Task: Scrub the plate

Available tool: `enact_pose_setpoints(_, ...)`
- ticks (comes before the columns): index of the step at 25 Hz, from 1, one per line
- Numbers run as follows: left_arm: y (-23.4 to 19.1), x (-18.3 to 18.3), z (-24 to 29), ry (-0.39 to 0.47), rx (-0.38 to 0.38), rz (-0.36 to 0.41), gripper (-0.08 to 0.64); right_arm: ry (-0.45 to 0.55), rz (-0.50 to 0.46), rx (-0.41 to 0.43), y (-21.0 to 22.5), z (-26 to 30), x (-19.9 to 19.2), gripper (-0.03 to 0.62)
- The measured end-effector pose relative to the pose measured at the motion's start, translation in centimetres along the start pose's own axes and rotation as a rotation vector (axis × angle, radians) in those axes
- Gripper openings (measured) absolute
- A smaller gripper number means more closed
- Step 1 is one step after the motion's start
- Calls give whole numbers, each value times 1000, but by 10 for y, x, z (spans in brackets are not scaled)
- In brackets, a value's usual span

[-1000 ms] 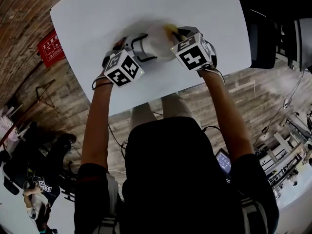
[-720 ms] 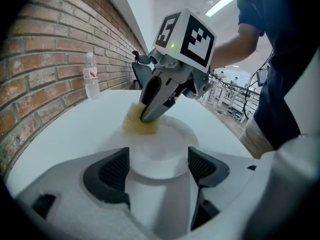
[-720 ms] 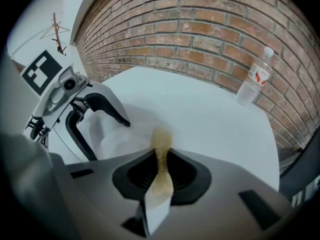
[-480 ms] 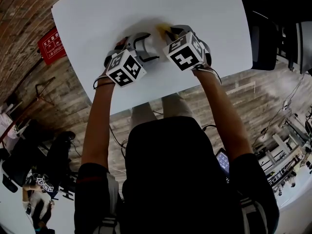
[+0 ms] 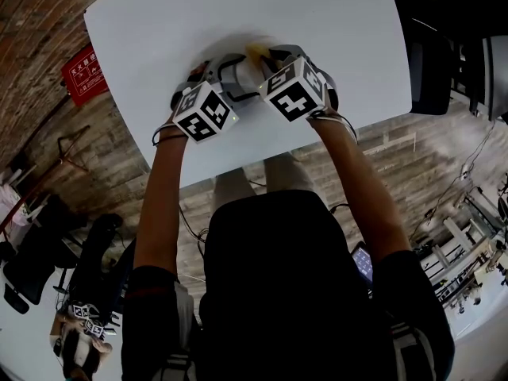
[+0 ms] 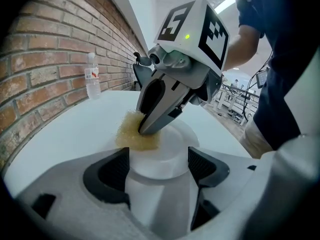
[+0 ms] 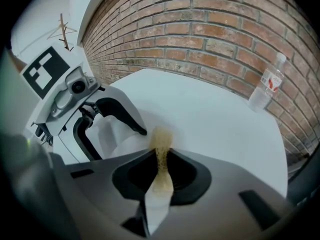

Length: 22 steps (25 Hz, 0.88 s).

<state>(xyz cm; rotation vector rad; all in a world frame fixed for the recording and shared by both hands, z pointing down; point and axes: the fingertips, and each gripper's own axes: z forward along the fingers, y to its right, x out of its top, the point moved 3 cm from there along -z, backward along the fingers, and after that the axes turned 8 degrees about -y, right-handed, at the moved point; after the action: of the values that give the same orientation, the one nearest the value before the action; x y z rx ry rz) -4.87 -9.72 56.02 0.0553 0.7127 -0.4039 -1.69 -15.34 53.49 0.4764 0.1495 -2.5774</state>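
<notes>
A white plate lies on the white table, its near rim clamped between the jaws of my left gripper. My right gripper is shut on a yellow sponge and presses it onto the plate's left part. In the left gripper view the sponge sits under the right gripper's tips. From the head view, both grippers meet at the table's near middle: left gripper, right gripper, the sponge peeking out between them. The plate is mostly hidden there.
A clear plastic water bottle stands by the brick wall at the table's far side, also seen in the left gripper view as the bottle. The table's near edge runs just below the grippers.
My right gripper has slid leftward across the plate with the sponge, closing in on the left gripper. The left gripper has stayed nearly still on the plate's rim.
</notes>
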Motion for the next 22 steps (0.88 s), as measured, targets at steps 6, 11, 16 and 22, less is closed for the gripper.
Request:
enact_pose_setpoints(6, 1, 0, 0, 2, -2, 5, 350, 7, 7, 24, -10, 1, -1, 55)
enact_pose_setpoints(11, 0, 0, -1, 3, -4, 10, 350, -1, 25, 33, -7, 2, -4, 57)
enact_pose_setpoints(16, 1, 2, 1, 4, -1, 15, 350, -9, 48, 28, -1, 0, -14, 55)
enact_pose_setpoints(22, 1, 1, 1, -1, 2, 24, 350, -22, 69, 12, 6, -3, -26, 55)
